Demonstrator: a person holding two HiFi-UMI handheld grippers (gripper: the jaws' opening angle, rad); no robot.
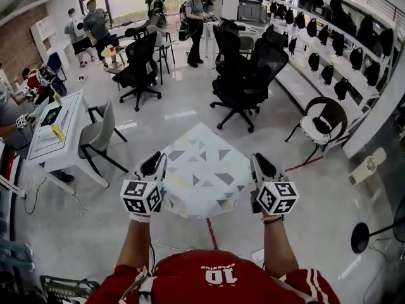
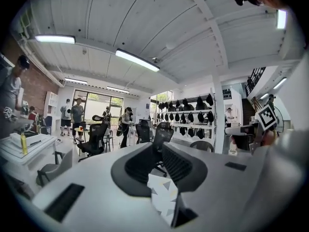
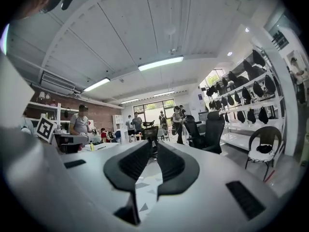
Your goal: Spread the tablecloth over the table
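A white tablecloth (image 1: 205, 170) printed with grey triangles lies spread in front of me, and whatever is beneath it is hidden. My left gripper (image 1: 158, 163) meets its left edge and my right gripper (image 1: 258, 163) its right edge, both pointing level and away from me. In the left gripper view a fold of the tablecloth (image 2: 163, 199) sits pinched deep between the dark jaws of the left gripper (image 2: 158, 156). In the right gripper view the jaws of the right gripper (image 3: 154, 153) stand close together, with the tablecloth (image 3: 145, 190) showing in the gap low between them.
Black office chairs (image 1: 243, 81) stand just beyond the cloth. A white desk (image 1: 57, 132) with a grey chair (image 1: 98, 135) is at the left, and a round chair (image 1: 323, 122) at the right. Wall shelves (image 1: 335, 43) hold dark items. Several people (image 1: 95, 24) stand at the back.
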